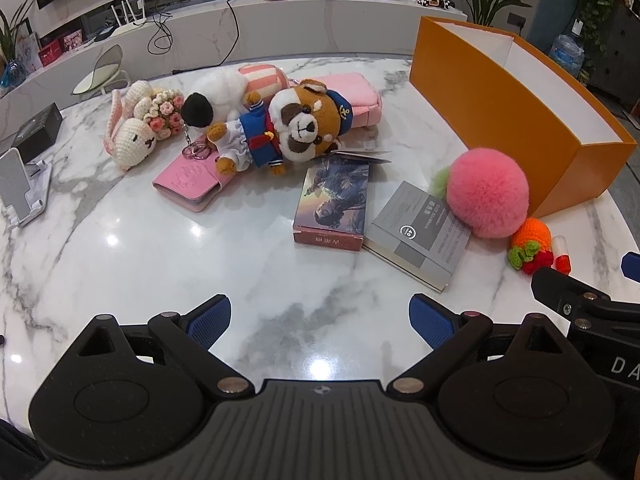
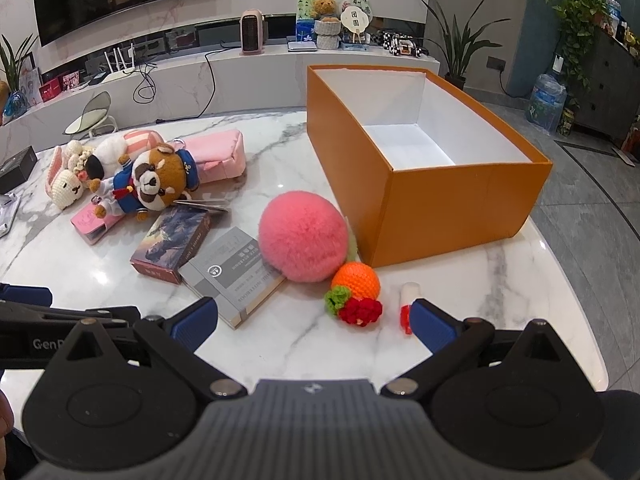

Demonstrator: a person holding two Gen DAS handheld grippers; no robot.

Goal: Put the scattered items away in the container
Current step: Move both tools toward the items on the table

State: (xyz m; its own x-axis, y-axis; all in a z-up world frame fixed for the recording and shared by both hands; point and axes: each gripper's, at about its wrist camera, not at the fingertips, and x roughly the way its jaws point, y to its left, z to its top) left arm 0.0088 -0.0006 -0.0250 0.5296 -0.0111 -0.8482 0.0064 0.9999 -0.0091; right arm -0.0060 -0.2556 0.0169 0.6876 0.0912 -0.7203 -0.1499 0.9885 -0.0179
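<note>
Right wrist view: the right claw (image 2: 314,318) stands wide open and empty, low over the white marble worktop (image 2: 460,300). Just ahead of it lie a small orange crocheted fruit with green and red trim (image 2: 354,286) and a small white tube with a red cap (image 2: 409,304), the tube touching or just beside the right pad. The left claw (image 1: 320,320) is likewise spread open and holds nothing, with bare marble between its pads.

Judgement: the task is at its start. The tall orange cardboard box with white lining (image 2: 452,200) shows a bare floor, and every item remains on the worktop. The next move calls for closing on one near item, probably the crocheted fruit, then lifting it over the box's high near wall.

Beyond the fruit, a fluffy pink pompom ball (image 2: 302,236) rests partly on a grey boxed book (image 2: 236,276) and sits just beside the box wall. A card box printed with dark artwork (image 2: 172,244) touches the grey book. Farther off lie a sailor-dressed plush bear (image 2: 150,186), a pink wallet (image 2: 94,226), a crocheted white rabbit (image 2: 66,186) and a pink fabric pouch (image 2: 218,154), heaped together. The pompom crowds the approach to the book.
</note>
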